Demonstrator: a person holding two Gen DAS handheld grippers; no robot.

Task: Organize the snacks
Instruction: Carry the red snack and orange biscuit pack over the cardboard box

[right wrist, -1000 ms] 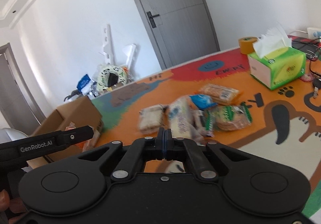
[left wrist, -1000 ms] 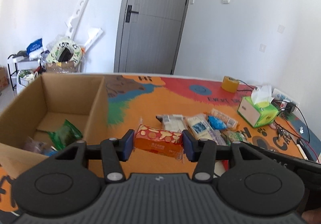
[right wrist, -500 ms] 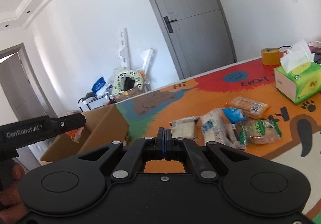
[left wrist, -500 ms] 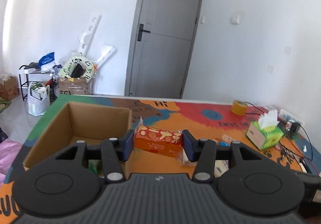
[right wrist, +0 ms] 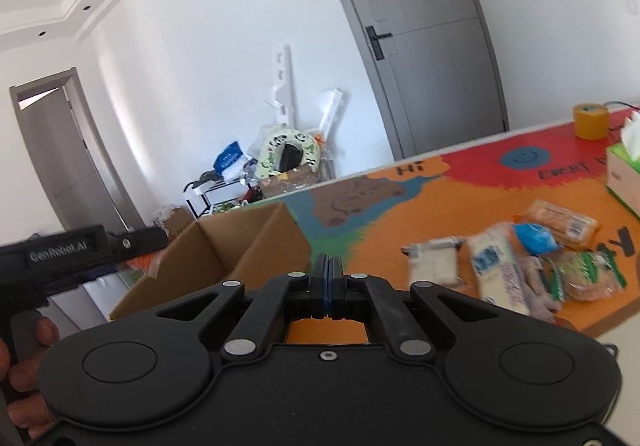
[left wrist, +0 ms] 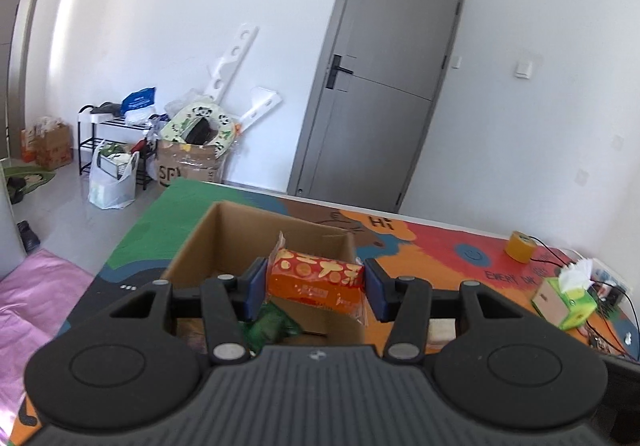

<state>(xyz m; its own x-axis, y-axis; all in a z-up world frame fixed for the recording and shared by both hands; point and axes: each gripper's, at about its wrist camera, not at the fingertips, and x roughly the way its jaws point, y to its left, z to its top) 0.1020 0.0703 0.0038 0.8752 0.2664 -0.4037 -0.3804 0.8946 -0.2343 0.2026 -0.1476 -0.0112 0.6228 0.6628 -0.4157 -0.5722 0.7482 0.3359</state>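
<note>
My left gripper (left wrist: 315, 288) is shut on an orange snack pack (left wrist: 316, 280) and holds it in the air above the open cardboard box (left wrist: 224, 238). A green snack bag (left wrist: 274, 328) lies inside the box. My right gripper (right wrist: 328, 276) is shut and empty, above the table between the box (right wrist: 240, 246) and a cluster of several wrapped snacks (right wrist: 496, 266). The left gripper's body (right wrist: 60, 250) shows at the left edge of the right wrist view.
A colourful mat (right wrist: 400, 222) covers the table. A green tissue box (left wrist: 564, 300) and a yellow tape roll (left wrist: 519, 246) stand at the right side. Clutter, a rack and a grey door (left wrist: 376, 86) lie beyond the far edge.
My left gripper has carried the orange snack pack leftward and up, from above the mat to over the box. My right gripper has shifted left toward the box, staying shut.
</note>
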